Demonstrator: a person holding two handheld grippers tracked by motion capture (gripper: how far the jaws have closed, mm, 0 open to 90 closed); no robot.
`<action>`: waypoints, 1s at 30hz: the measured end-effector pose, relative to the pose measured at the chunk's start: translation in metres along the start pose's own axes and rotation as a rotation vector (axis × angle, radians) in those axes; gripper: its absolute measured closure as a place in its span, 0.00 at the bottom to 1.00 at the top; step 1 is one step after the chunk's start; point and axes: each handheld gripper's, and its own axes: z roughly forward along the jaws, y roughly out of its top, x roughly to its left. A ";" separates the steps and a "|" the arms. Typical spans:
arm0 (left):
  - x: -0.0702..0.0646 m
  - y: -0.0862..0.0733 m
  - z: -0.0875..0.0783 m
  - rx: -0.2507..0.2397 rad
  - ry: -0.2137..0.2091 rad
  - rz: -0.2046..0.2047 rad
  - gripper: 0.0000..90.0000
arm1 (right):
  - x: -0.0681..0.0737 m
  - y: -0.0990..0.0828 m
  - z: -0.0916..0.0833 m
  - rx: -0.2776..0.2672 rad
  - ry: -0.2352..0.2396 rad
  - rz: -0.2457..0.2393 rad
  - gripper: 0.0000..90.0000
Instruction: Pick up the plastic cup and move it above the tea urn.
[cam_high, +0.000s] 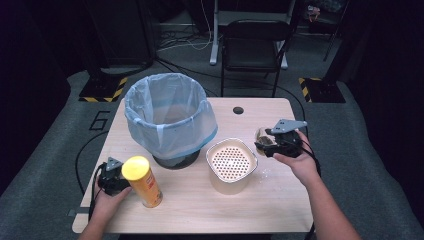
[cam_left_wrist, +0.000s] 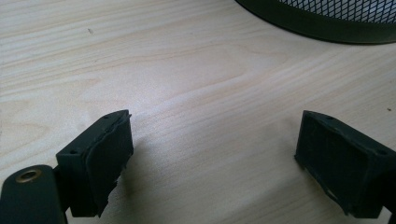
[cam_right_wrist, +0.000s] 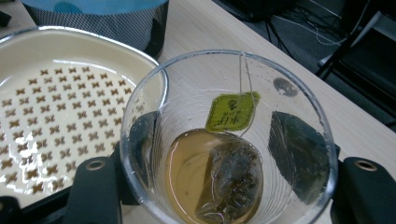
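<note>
A clear plastic cup (cam_right_wrist: 229, 140), holding a little brown tea and a spent tea bag (cam_right_wrist: 231, 179) whose green paper tag (cam_right_wrist: 232, 111) is clinging to the inner wall, is sitting clamped between the jaws of the right gripper (cam_high: 272, 142). The black pads are pressing on its two opposite sides, seen through the clear wall in the right gripper view. In the high view the cup (cam_high: 263, 139) is being held off the tabletop (cam_high: 260, 200) near its right edge, just beside the cream strainer basin (cam_high: 231, 165); the side grip is keeping the mouth up so the liquid is not spilling. Judged from this layout, the perforated insert (cam_right_wrist: 51, 126) of the basin is standing ready to catch the bag while letting tea drain through.

Behind the basin, toward the far left part of the tabletop, a mesh waste bin (cam_high: 170, 120) lined with a pale blue bag is standing open, probably to take solids or the emptied cup.

At the near left corner the left gripper (cam_high: 112, 179) is resting with its jaws apart and nothing between them, facing bare wood (cam_left_wrist: 196, 70) with the bin's base (cam_left_wrist: 327, 23) ahead. A chip can (cam_high: 142, 181) with a yellow lid is standing upright just beside it, seemingly waiting its turn.
</note>
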 end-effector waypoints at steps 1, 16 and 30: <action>0.000 0.000 0.000 0.002 0.000 0.002 0.12 | -0.001 0.003 0.002 -0.014 0.011 -0.011 0.39; 0.000 0.000 0.000 0.001 0.001 0.001 0.12 | -0.011 0.033 0.034 -0.043 0.104 -0.093 0.38; 0.000 0.000 0.000 0.002 -0.001 -0.002 0.12 | -0.017 0.056 0.043 -0.087 0.099 -0.175 0.38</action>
